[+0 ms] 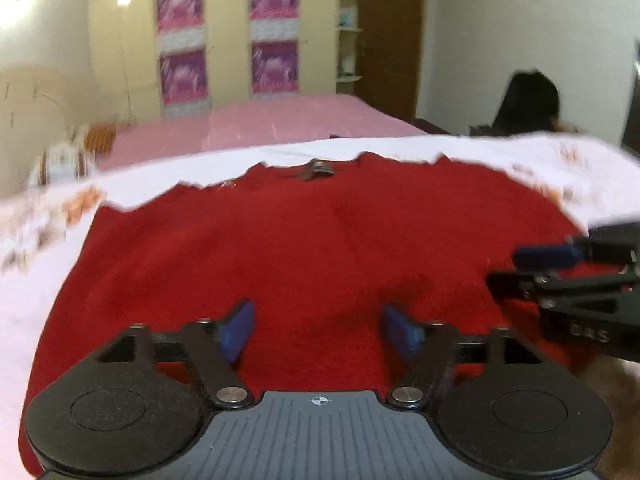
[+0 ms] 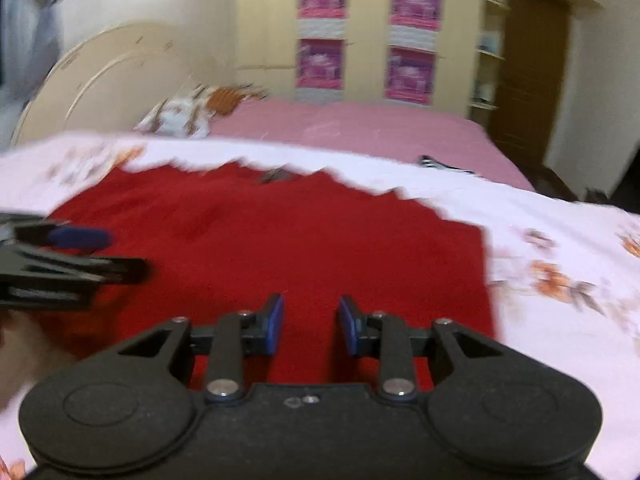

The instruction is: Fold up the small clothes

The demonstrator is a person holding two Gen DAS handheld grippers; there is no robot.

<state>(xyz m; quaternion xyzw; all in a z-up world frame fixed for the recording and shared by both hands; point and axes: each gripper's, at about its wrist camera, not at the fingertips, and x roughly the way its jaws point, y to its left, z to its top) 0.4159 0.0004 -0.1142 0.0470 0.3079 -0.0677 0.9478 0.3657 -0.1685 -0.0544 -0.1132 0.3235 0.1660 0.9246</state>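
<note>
Red fleecy garment [image 1: 312, 248] flat, floral sheet [image 2: 560, 264], both grippers agape

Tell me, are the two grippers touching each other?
Apart. The left wrist view shows the right gripper off beside the left gripper, red cloth between them.

Both cameras sit low and close above the red cloth [image 1: 312, 248], looking toward 12 o'clock at the wardrobe [image 1: 224, 36]. The left view sees the right gripper [image 1: 520, 268] at 3 o'clock; the right view sees the left gripper [image 2: 120, 256] at 9 o'clock. Both share the cloth and the pink bed [image 2: 360, 128].
</note>
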